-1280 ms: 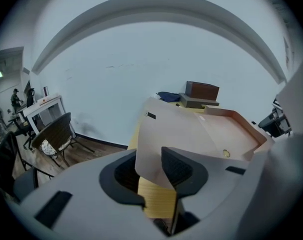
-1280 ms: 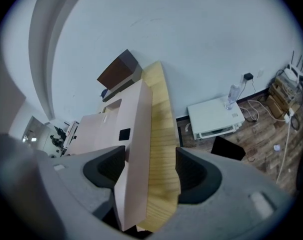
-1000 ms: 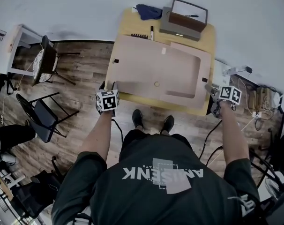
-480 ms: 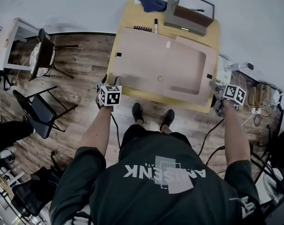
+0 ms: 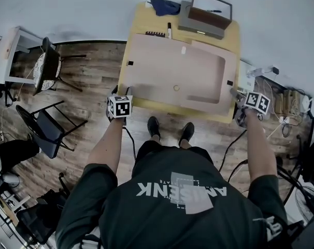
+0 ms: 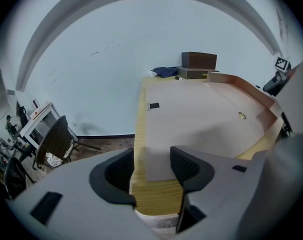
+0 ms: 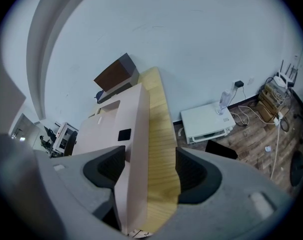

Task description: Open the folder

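Observation:
A large pinkish-beige folder (image 5: 172, 77) lies flat over most of the wooden table (image 5: 141, 22). Its right flap stands up like a low wall in the left gripper view. My left gripper (image 5: 122, 91) is at the folder's near left corner. Its jaws are open, with the folder's corner (image 6: 161, 171) and the table's edge (image 6: 156, 196) in the gap between them, untouched. My right gripper (image 5: 233, 93) is at the near right edge. It is open (image 7: 150, 166) too, and the raised flap (image 7: 129, 149) runs between the pads, close to the left one.
At the table's far end sit a brown and grey box (image 5: 206, 14), a blue cloth (image 5: 165, 5) and a marker (image 5: 169, 30). Chairs (image 5: 48, 66) stand on the floor to the left. A white box (image 7: 211, 121) and cables (image 5: 286, 108) lie to the right.
My left gripper has rolled slightly at the near left corner. The right gripper holds its place at the right edge. The folder lies as before.

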{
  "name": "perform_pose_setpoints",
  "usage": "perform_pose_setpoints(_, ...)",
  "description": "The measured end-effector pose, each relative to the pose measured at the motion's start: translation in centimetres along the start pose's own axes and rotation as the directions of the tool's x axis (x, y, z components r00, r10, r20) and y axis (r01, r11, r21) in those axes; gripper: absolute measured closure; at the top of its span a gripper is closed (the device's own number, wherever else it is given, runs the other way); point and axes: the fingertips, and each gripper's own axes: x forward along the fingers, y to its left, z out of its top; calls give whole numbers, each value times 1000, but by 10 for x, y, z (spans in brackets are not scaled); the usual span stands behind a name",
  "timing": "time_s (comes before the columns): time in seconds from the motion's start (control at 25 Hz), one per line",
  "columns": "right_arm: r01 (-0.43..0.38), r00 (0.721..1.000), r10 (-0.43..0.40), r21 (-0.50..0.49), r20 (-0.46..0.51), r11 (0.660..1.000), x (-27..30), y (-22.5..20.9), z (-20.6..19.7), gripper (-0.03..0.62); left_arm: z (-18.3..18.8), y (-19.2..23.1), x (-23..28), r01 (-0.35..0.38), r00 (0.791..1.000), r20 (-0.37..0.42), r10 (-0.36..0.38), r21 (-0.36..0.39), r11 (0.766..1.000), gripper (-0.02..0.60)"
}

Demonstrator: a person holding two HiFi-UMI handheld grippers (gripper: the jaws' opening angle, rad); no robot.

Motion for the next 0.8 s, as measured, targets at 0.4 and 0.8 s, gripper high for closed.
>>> perform_pose_setpoints(0.4,-31,991,34,-26,127,999,-23,6,11,289,60,-3,-46,84,984,163,-70,-84,993,353)
perform_pose_setpoints(0.8,-154,919,204,-169,338,974,-114,65,60,289,171,-59,-138,289,868,431,-244,-41,956,353)
